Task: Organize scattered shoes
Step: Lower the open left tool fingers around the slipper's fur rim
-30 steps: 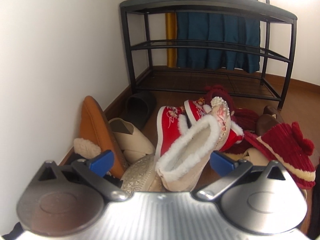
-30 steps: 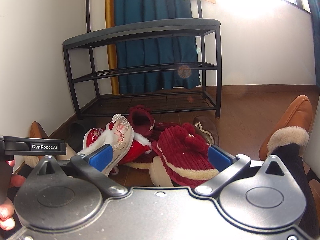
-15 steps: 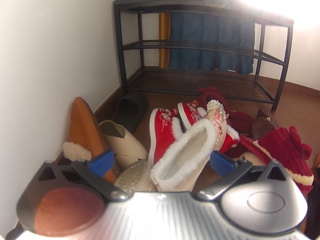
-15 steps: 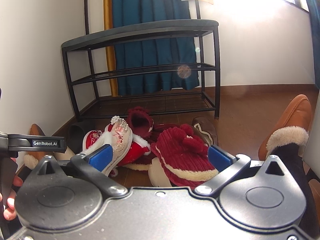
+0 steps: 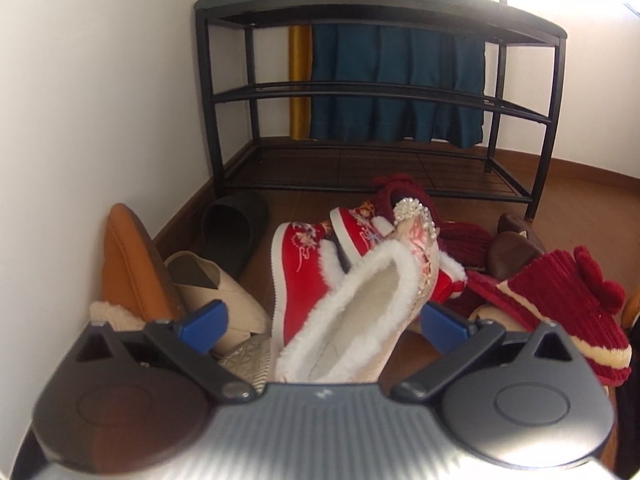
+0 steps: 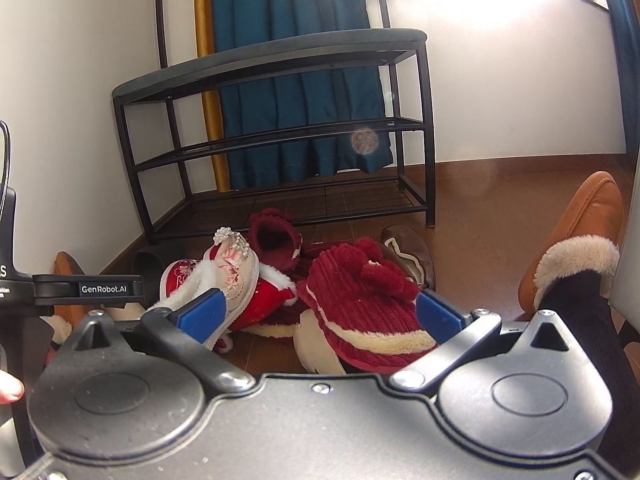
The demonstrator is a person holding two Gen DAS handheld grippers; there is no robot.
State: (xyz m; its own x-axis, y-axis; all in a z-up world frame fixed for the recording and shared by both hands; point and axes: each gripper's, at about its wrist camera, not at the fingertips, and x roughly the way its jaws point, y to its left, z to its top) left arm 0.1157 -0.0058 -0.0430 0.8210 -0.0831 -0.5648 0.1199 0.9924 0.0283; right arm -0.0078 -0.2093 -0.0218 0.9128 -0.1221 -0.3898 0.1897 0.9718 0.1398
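On right view only: orange boot (image 6: 580,236).

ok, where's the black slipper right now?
In the left wrist view the black slipper lies on the floor at left by the wall, just in front of the rack, behind the beige shoe.

Black gripper (image 6: 318,316), blue fingers (image 6: 202,316)

"GenRobot.AI" in white on left gripper (image 6: 88,289) black arm
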